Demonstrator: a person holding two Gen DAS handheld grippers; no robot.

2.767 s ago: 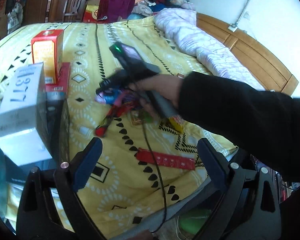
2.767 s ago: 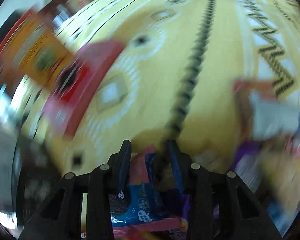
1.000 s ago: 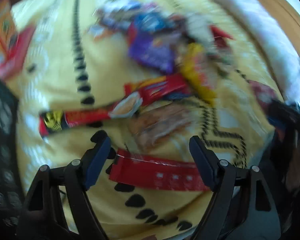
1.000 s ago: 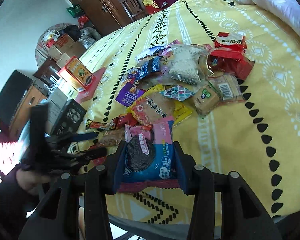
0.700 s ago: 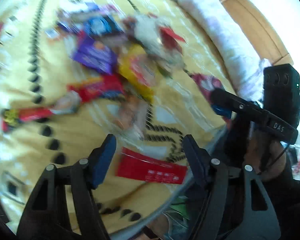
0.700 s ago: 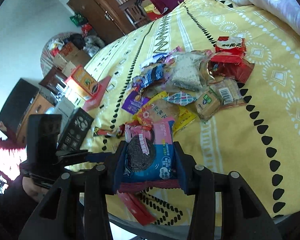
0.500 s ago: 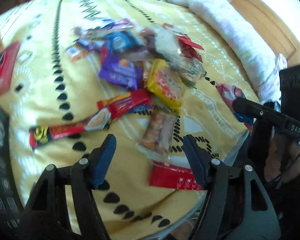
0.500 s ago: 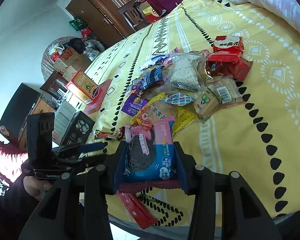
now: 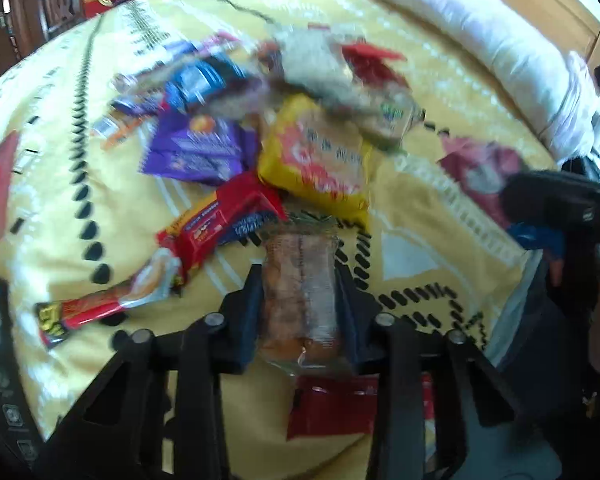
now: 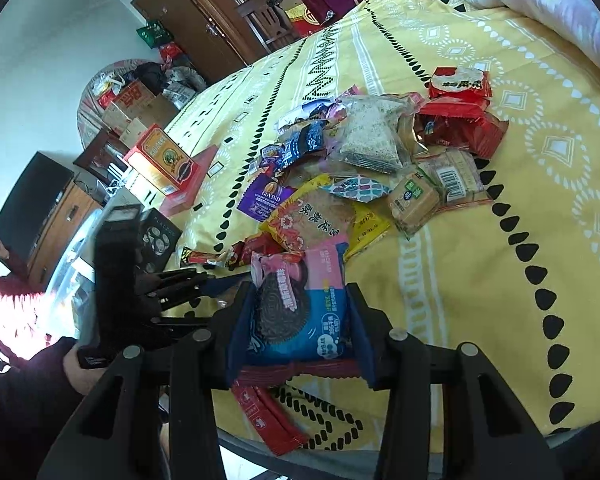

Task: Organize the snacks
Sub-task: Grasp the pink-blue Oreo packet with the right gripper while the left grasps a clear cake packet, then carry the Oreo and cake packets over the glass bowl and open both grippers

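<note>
My left gripper is closing its jaws on a clear-wrapped brown pastry pack; the pack stands lengthwise between the blue pads, and both pads appear to meet its sides. The wrapper is transparent and crinkled, with two brown baked pieces side by side inside. The view is motion-blurred, so I cannot read any print on it.

My right gripper pinches a sandwich-cookie packet between its pads. The packet is pink at the top and blue below, with a dark round cookie pictured on the front.

Directly under my left fingers lies a flat red packet on the yellow bedspread. Just beyond the pastry pack sit a red wafer pack and a long red-and-yellow stick pack. Further out is the main snack pile: a yellow bag, a purple packet and a blue packet, overlapping one another.

In the right view, an orange-red box stands near the bed's left edge, well apart from the pile.
</note>
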